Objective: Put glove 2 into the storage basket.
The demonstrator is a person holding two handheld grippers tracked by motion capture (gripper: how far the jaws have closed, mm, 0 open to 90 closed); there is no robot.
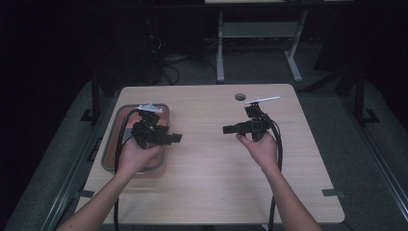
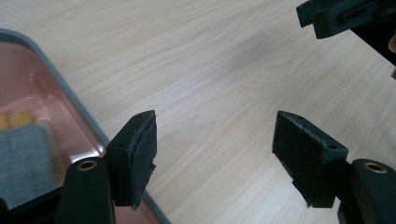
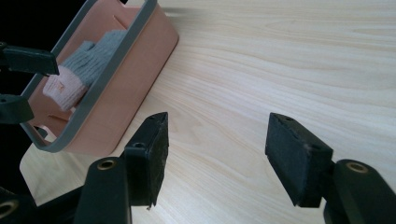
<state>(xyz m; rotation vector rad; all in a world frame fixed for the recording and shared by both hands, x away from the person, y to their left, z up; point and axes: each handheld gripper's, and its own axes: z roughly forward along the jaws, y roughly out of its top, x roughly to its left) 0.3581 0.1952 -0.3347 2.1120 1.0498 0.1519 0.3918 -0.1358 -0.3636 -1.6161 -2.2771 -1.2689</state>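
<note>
left gripper [image 1: 177, 138] over pink bin [image 1: 111, 144] edge, fingers wide apart, holding nothing; right gripper [image 1: 226, 129] same, above bare bench [image 1: 211, 183]; socks [image 3: 86, 65] in bin

No text, label, brand, number or sign can be read on any surface pictured.
</note>
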